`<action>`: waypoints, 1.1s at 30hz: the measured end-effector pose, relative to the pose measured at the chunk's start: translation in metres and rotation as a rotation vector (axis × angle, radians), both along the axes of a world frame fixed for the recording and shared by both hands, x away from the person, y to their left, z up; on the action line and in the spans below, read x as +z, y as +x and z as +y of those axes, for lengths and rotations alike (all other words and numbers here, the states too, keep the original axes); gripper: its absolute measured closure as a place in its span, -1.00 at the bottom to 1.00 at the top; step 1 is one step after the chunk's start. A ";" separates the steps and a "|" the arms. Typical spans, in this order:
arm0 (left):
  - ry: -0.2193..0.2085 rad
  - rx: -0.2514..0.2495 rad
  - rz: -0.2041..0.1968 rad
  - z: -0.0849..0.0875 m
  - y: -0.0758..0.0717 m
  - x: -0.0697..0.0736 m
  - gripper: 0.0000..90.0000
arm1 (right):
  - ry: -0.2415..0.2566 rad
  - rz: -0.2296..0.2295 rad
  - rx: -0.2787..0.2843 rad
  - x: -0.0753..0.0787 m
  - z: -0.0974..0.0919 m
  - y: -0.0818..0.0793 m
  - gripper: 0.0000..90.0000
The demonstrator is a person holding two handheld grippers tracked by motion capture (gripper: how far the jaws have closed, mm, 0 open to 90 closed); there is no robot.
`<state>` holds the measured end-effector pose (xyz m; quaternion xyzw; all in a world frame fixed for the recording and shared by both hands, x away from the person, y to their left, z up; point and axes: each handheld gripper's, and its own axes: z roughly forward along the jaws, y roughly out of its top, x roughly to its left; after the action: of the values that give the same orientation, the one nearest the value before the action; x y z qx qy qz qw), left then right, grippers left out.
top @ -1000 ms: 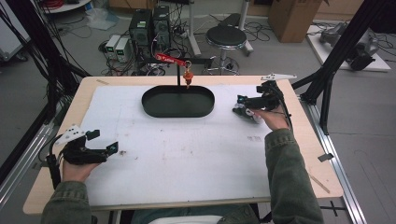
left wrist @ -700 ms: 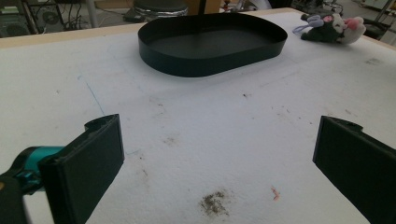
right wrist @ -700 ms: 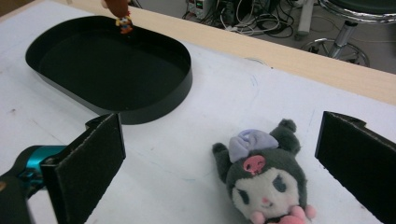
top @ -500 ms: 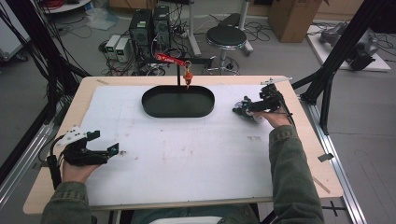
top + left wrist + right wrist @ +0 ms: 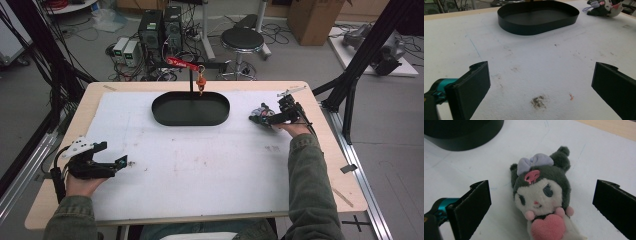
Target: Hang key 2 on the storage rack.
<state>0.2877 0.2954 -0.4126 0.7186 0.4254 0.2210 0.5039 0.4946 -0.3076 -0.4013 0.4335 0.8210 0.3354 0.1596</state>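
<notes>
A small plush doll with a dark hood, a lilac bow and a pink heart lies on the white mat, right of the black oval tray. My right gripper stands open around the doll, one jaw on each side, neither touching it. In the high view that gripper sits at the doll near the table's right side. Over bare mat at the front left, my left gripper is open with nothing between its jaws. The doll appears far off in the left gripper view, beyond the tray.
A thin post behind the tray carries a red arm with an orange piece hanging over the tray's back rim. The wooden table edge frames the mat. A stool, computers and black frame legs stand on the floor beyond.
My right gripper has crept slightly forward and left toward the doll. The left gripper has stayed where it was.
</notes>
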 end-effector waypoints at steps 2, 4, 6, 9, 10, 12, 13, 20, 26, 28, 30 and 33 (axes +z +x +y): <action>-0.002 0.001 0.002 0.000 0.000 0.000 -0.95 | -0.030 -0.004 0.013 -0.003 0.002 0.002 -0.98; 0.003 -0.001 0.004 0.000 0.001 -0.001 -0.95 | -0.058 0.005 0.027 -0.007 0.005 0.003 -0.98; 0.005 0.001 0.002 0.001 0.001 -0.001 -0.95 | -0.102 0.014 0.036 -0.012 0.007 0.004 -0.98; 0.002 0.001 0.006 0.001 0.001 -0.001 -0.95 | -0.149 0.025 0.047 -0.017 0.010 0.005 -0.95; 0.002 0.001 0.006 0.001 0.001 -0.001 -0.95 | -0.153 0.036 0.052 -0.017 0.010 0.005 -0.89; 0.003 -0.001 0.008 0.001 0.001 -0.001 -0.95 | -0.167 0.041 0.043 -0.018 0.012 0.004 -0.89; 0.002 -0.003 0.007 0.001 0.001 -0.001 -0.95 | -0.178 0.038 0.045 -0.017 0.013 0.005 -0.89; 0.005 0.002 0.013 0.002 0.001 -0.002 -0.95 | -0.242 0.071 -0.009 -0.022 0.012 0.007 -0.82; 0.007 0.003 0.011 0.002 0.001 -0.002 -0.95 | -0.214 0.110 -0.021 -0.023 0.008 0.008 -0.26; 0.007 0.004 0.013 0.002 0.001 -0.002 -0.95 | -0.241 0.088 -0.018 -0.021 0.011 0.006 -0.19; 0.006 0.000 0.013 0.002 0.001 -0.001 -0.95 | -0.244 0.091 -0.026 -0.020 0.012 0.005 -0.14; 0.008 -0.001 0.014 0.003 0.001 -0.002 -0.95 | -0.225 0.097 -0.030 -0.019 0.011 0.004 -0.13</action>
<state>0.2889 0.2980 -0.4142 0.7223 0.4276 0.2173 0.4983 0.4990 -0.2971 -0.4202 0.4407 0.8538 0.2172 0.1721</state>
